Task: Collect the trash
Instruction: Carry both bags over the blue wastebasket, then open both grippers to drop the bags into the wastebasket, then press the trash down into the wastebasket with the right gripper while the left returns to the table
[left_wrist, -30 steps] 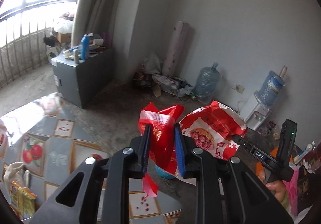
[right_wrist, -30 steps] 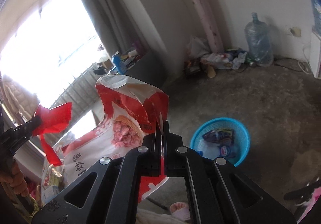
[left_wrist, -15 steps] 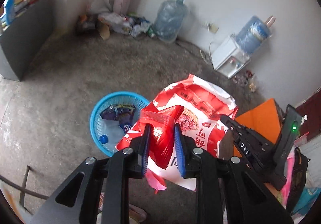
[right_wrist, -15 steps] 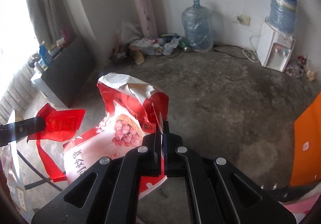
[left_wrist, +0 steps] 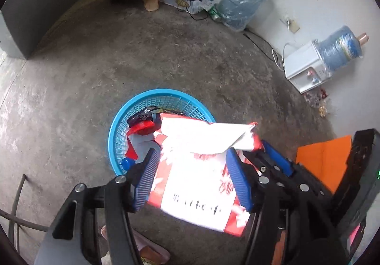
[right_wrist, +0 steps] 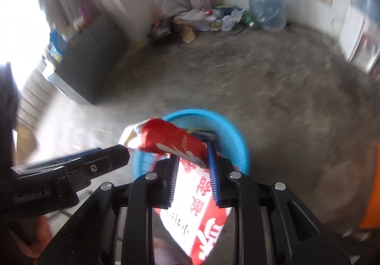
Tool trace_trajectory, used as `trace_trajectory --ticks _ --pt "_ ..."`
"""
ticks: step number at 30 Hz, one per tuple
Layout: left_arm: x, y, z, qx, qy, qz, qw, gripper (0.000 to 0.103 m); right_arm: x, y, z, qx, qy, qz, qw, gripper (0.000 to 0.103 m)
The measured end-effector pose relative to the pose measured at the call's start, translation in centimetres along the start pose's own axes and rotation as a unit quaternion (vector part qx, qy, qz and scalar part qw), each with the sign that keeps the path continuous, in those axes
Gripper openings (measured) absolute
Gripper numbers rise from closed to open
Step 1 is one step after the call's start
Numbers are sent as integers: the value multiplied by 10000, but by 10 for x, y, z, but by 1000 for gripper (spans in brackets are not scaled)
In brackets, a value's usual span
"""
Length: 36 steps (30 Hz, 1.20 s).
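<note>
While the left gripper (left_wrist: 192,177) points down at the floor (left_wrist: 71,103), its jaws are opening, empty; the red wrapper (left_wrist: 142,127) lies in the blue basket (left_wrist: 114,136), at its near edge. The red-and-white bag (left_wrist: 197,184) hangs behind the spread fingers. From the right wrist, the right gripper (right_wrist: 194,174) is opening too, the bag (right_wrist: 197,193) between its loosening fingers, over the basket (right_wrist: 235,141).

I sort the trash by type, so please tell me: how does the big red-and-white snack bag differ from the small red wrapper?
The red-and-white snack bag is much larger than the small red wrapper. The bag hangs above the blue basket; the wrapper already lies inside it. The bag shows a white inner side; the wrapper looks plain red. Both are crumpled food packaging.
</note>
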<state>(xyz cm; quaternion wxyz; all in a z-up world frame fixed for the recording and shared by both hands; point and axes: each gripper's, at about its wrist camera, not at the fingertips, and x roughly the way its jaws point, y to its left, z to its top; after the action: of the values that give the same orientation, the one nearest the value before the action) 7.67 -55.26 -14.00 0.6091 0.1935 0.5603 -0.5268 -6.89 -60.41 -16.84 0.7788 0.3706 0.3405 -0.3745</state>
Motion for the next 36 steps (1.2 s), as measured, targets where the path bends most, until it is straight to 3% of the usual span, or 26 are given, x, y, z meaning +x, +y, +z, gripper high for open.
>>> trace_trajectory --ticks 5,12,22,27,30,34,36 --pt "-21 15 0 -61 -303 17 9995 61 -22 -19 -8 681 -55 618 9958 27" --pt "-44 28 -2 -279 -443 105 9986 61 -12 -16 2 580 -74 259 9980 28" --pt "-114 33 -20 -186 -905 162 9956 62 -18 -29 -14 718 20 284 9970 30" --pt "-155 34 -36 -96 -1185 303 9924 65 -16 -21 -22 435 75 391 9983 38" --pt "-180 42 -49 -109 -1313 273 9909 66 -13 -8 -21 50 62 468 9989 49" --pt "-220 53 -72 -204 -1511 353 9877 67 3 23 -13 -904 255 523 9942 67" --pt "-240 59 -84 -257 -1655 412 9850 68 20 40 -10 -1464 460 445 9872 69"
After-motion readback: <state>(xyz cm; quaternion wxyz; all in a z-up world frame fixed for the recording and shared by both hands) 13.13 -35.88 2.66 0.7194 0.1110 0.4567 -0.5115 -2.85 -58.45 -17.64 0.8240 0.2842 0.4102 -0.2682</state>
